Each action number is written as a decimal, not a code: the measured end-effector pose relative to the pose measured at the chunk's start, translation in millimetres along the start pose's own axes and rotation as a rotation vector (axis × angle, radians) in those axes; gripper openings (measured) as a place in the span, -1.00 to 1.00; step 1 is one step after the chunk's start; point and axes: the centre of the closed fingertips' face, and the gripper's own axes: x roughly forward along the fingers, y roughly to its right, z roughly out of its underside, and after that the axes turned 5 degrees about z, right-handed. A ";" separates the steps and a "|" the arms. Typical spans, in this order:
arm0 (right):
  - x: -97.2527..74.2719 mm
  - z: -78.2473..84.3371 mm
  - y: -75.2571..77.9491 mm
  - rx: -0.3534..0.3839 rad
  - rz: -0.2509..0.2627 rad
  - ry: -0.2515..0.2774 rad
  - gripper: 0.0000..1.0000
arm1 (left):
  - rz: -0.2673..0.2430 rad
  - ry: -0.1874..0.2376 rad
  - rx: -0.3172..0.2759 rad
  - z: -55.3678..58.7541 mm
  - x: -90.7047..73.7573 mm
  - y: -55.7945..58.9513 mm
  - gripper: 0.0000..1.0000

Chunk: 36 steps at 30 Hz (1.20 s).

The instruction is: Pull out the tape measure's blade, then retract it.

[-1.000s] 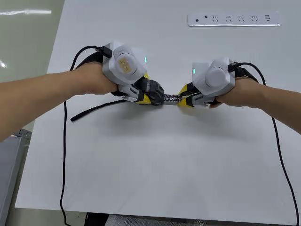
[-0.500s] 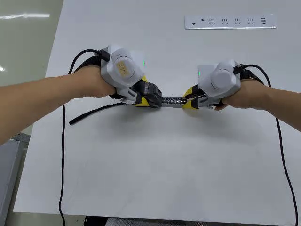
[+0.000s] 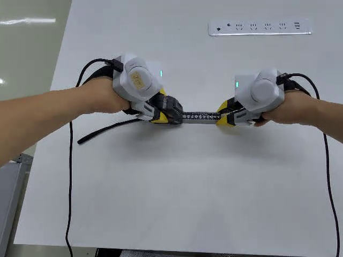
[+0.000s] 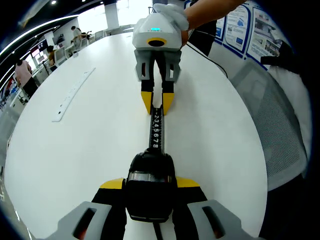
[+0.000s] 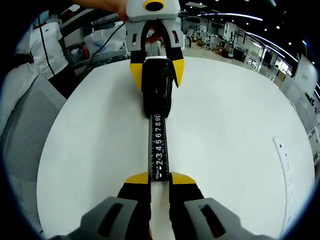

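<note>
My left gripper (image 3: pixel 162 111) is shut on the black tape measure case (image 3: pixel 170 110), which fills the near end of the left gripper view (image 4: pixel 151 185). A short length of dark blade (image 3: pixel 201 115) with white numbers runs from the case to my right gripper (image 3: pixel 223 118), which is shut on the blade's tip. In the right gripper view the blade (image 5: pixel 158 147) stretches from my right gripper (image 5: pixel 159 179) up to the case (image 5: pixel 157 87). In the left gripper view the blade (image 4: pixel 156 131) reaches the right gripper (image 4: pixel 157 101). Both grippers hover just over the white table (image 3: pixel 177 182).
A white power strip (image 3: pixel 259 27) lies at the table's far edge. A black strap (image 3: pixel 107 128) trails left from the case. Black cables (image 3: pixel 69 176) hang off both grippers. A mesh chair (image 4: pixel 280 130) and other people stand beyond the table.
The grippers have moved apart: the right one has gone to the right with the tip, and more of the blade shows between them. The left one has held the case almost still.
</note>
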 end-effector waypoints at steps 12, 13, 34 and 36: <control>-14.8 21.0 0.0 0.023 0.010 -0.022 -0.76 | 0.006 -0.007 0.001 0.5 0.4 0.7 -0.36; -15.4 22.2 0.2 0.021 0.010 -0.025 -0.76 | 0.006 -0.007 0.002 0.5 0.4 0.7 -0.36; -34.9 50.4 4.9 0.050 0.027 -0.052 -0.77 | 0.009 -0.012 -0.001 0.7 2.3 -0.5 -0.36; -36.3 52.8 5.1 0.052 0.028 -0.055 -0.77 | 0.009 -0.013 0.001 0.8 2.5 -0.4 -0.36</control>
